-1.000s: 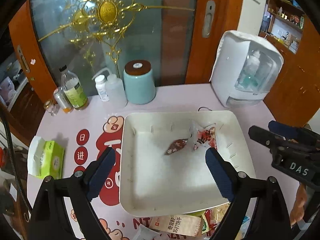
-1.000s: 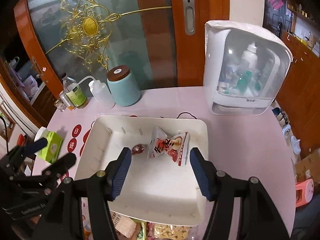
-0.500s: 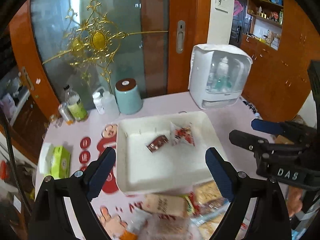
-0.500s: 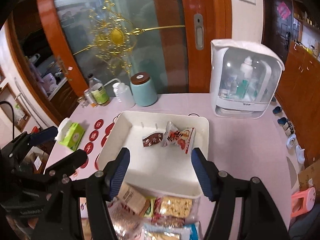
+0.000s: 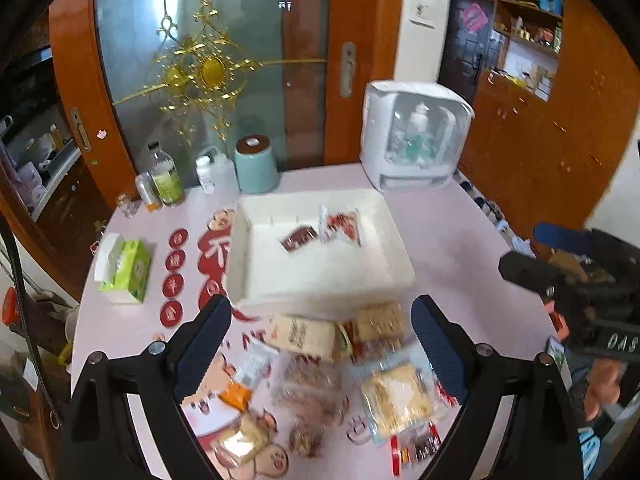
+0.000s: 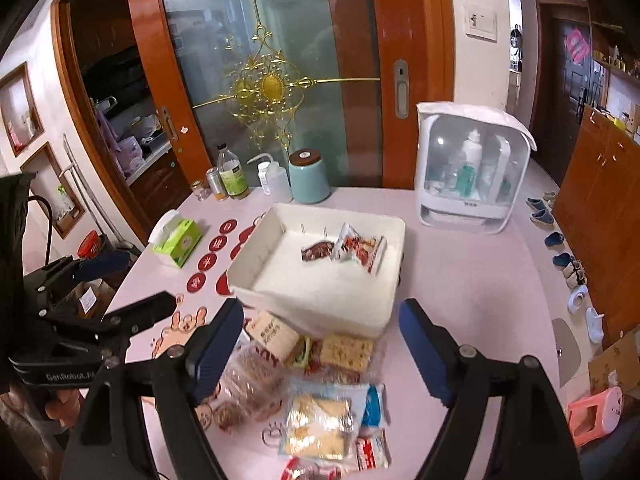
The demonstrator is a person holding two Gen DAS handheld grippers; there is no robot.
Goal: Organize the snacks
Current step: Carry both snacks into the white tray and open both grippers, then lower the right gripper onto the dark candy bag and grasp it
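Observation:
A white tray (image 5: 394,240) (image 6: 276,216) sits mid-table and holds a dark red snack packet (image 5: 299,237) (image 6: 317,251) and a red-and-white snack bag (image 5: 340,225) (image 6: 358,247). A pile of loose snack packets (image 5: 352,364) (image 6: 316,384) lies on the pink table in front of the tray. My left gripper (image 5: 320,344) hangs open above that pile with nothing between its fingers. My right gripper (image 6: 322,346) hovers over the pile too; its jaws are opening and hold nothing. Each gripper shows at the edge of the other's view.
Behind the tray stand a teal canister (image 5: 256,164), several bottles (image 5: 166,178) and a white dispenser cabinet (image 5: 414,140). A green tissue pack (image 5: 124,266) lies at the table's left. Shoes (image 6: 556,240) and a pink stool (image 6: 596,416) are on the floor right of the table.
Both grippers have pulled back and risen away from the tray, so the snack pile in front of it has come into view. The right gripper's jaws have widened.

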